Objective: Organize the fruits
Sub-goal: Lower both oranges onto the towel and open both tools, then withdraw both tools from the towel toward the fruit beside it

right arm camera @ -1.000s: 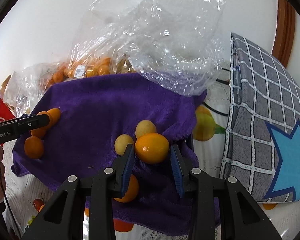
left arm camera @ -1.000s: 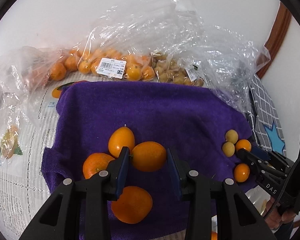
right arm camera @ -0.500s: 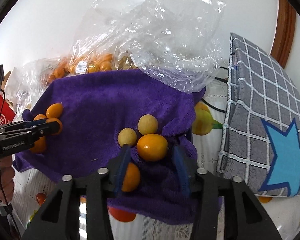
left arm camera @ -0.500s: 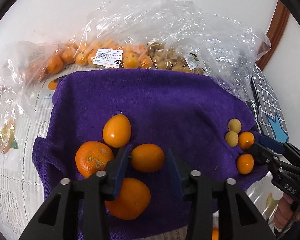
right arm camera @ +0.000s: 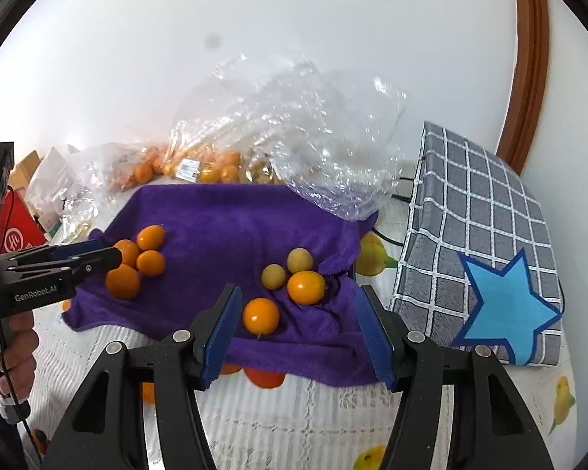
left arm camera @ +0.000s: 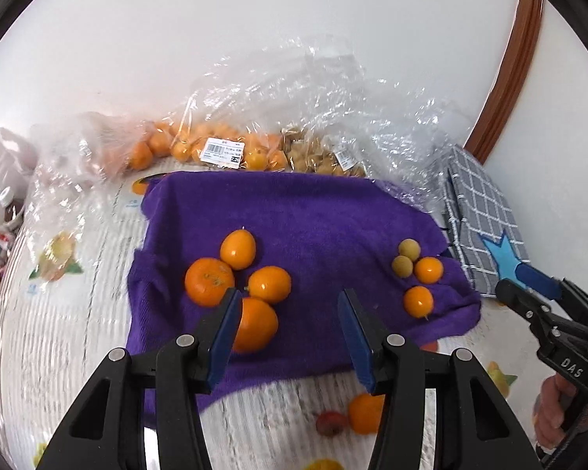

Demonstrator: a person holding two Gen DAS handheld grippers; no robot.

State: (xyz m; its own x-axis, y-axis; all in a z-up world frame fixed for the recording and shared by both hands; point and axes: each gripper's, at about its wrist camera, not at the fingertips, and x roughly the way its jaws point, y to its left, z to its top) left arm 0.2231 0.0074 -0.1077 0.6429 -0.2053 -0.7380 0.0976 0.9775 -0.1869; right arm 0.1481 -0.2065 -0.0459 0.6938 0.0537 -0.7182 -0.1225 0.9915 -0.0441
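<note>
- Now four glossy oranges [left arm camera: 239,282] are sitting clustered, touching, on the purple towel's [left arm camera: 313,211] left side.
- Both the left gripper [left arm camera: 290,327] and right gripper [right arm camera: 298,327] are hovering wide open, holding nothing.

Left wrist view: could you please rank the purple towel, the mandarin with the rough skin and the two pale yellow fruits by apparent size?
1. purple towel
2. mandarin
3. pale yellow fruits: the two look alike.
</note>
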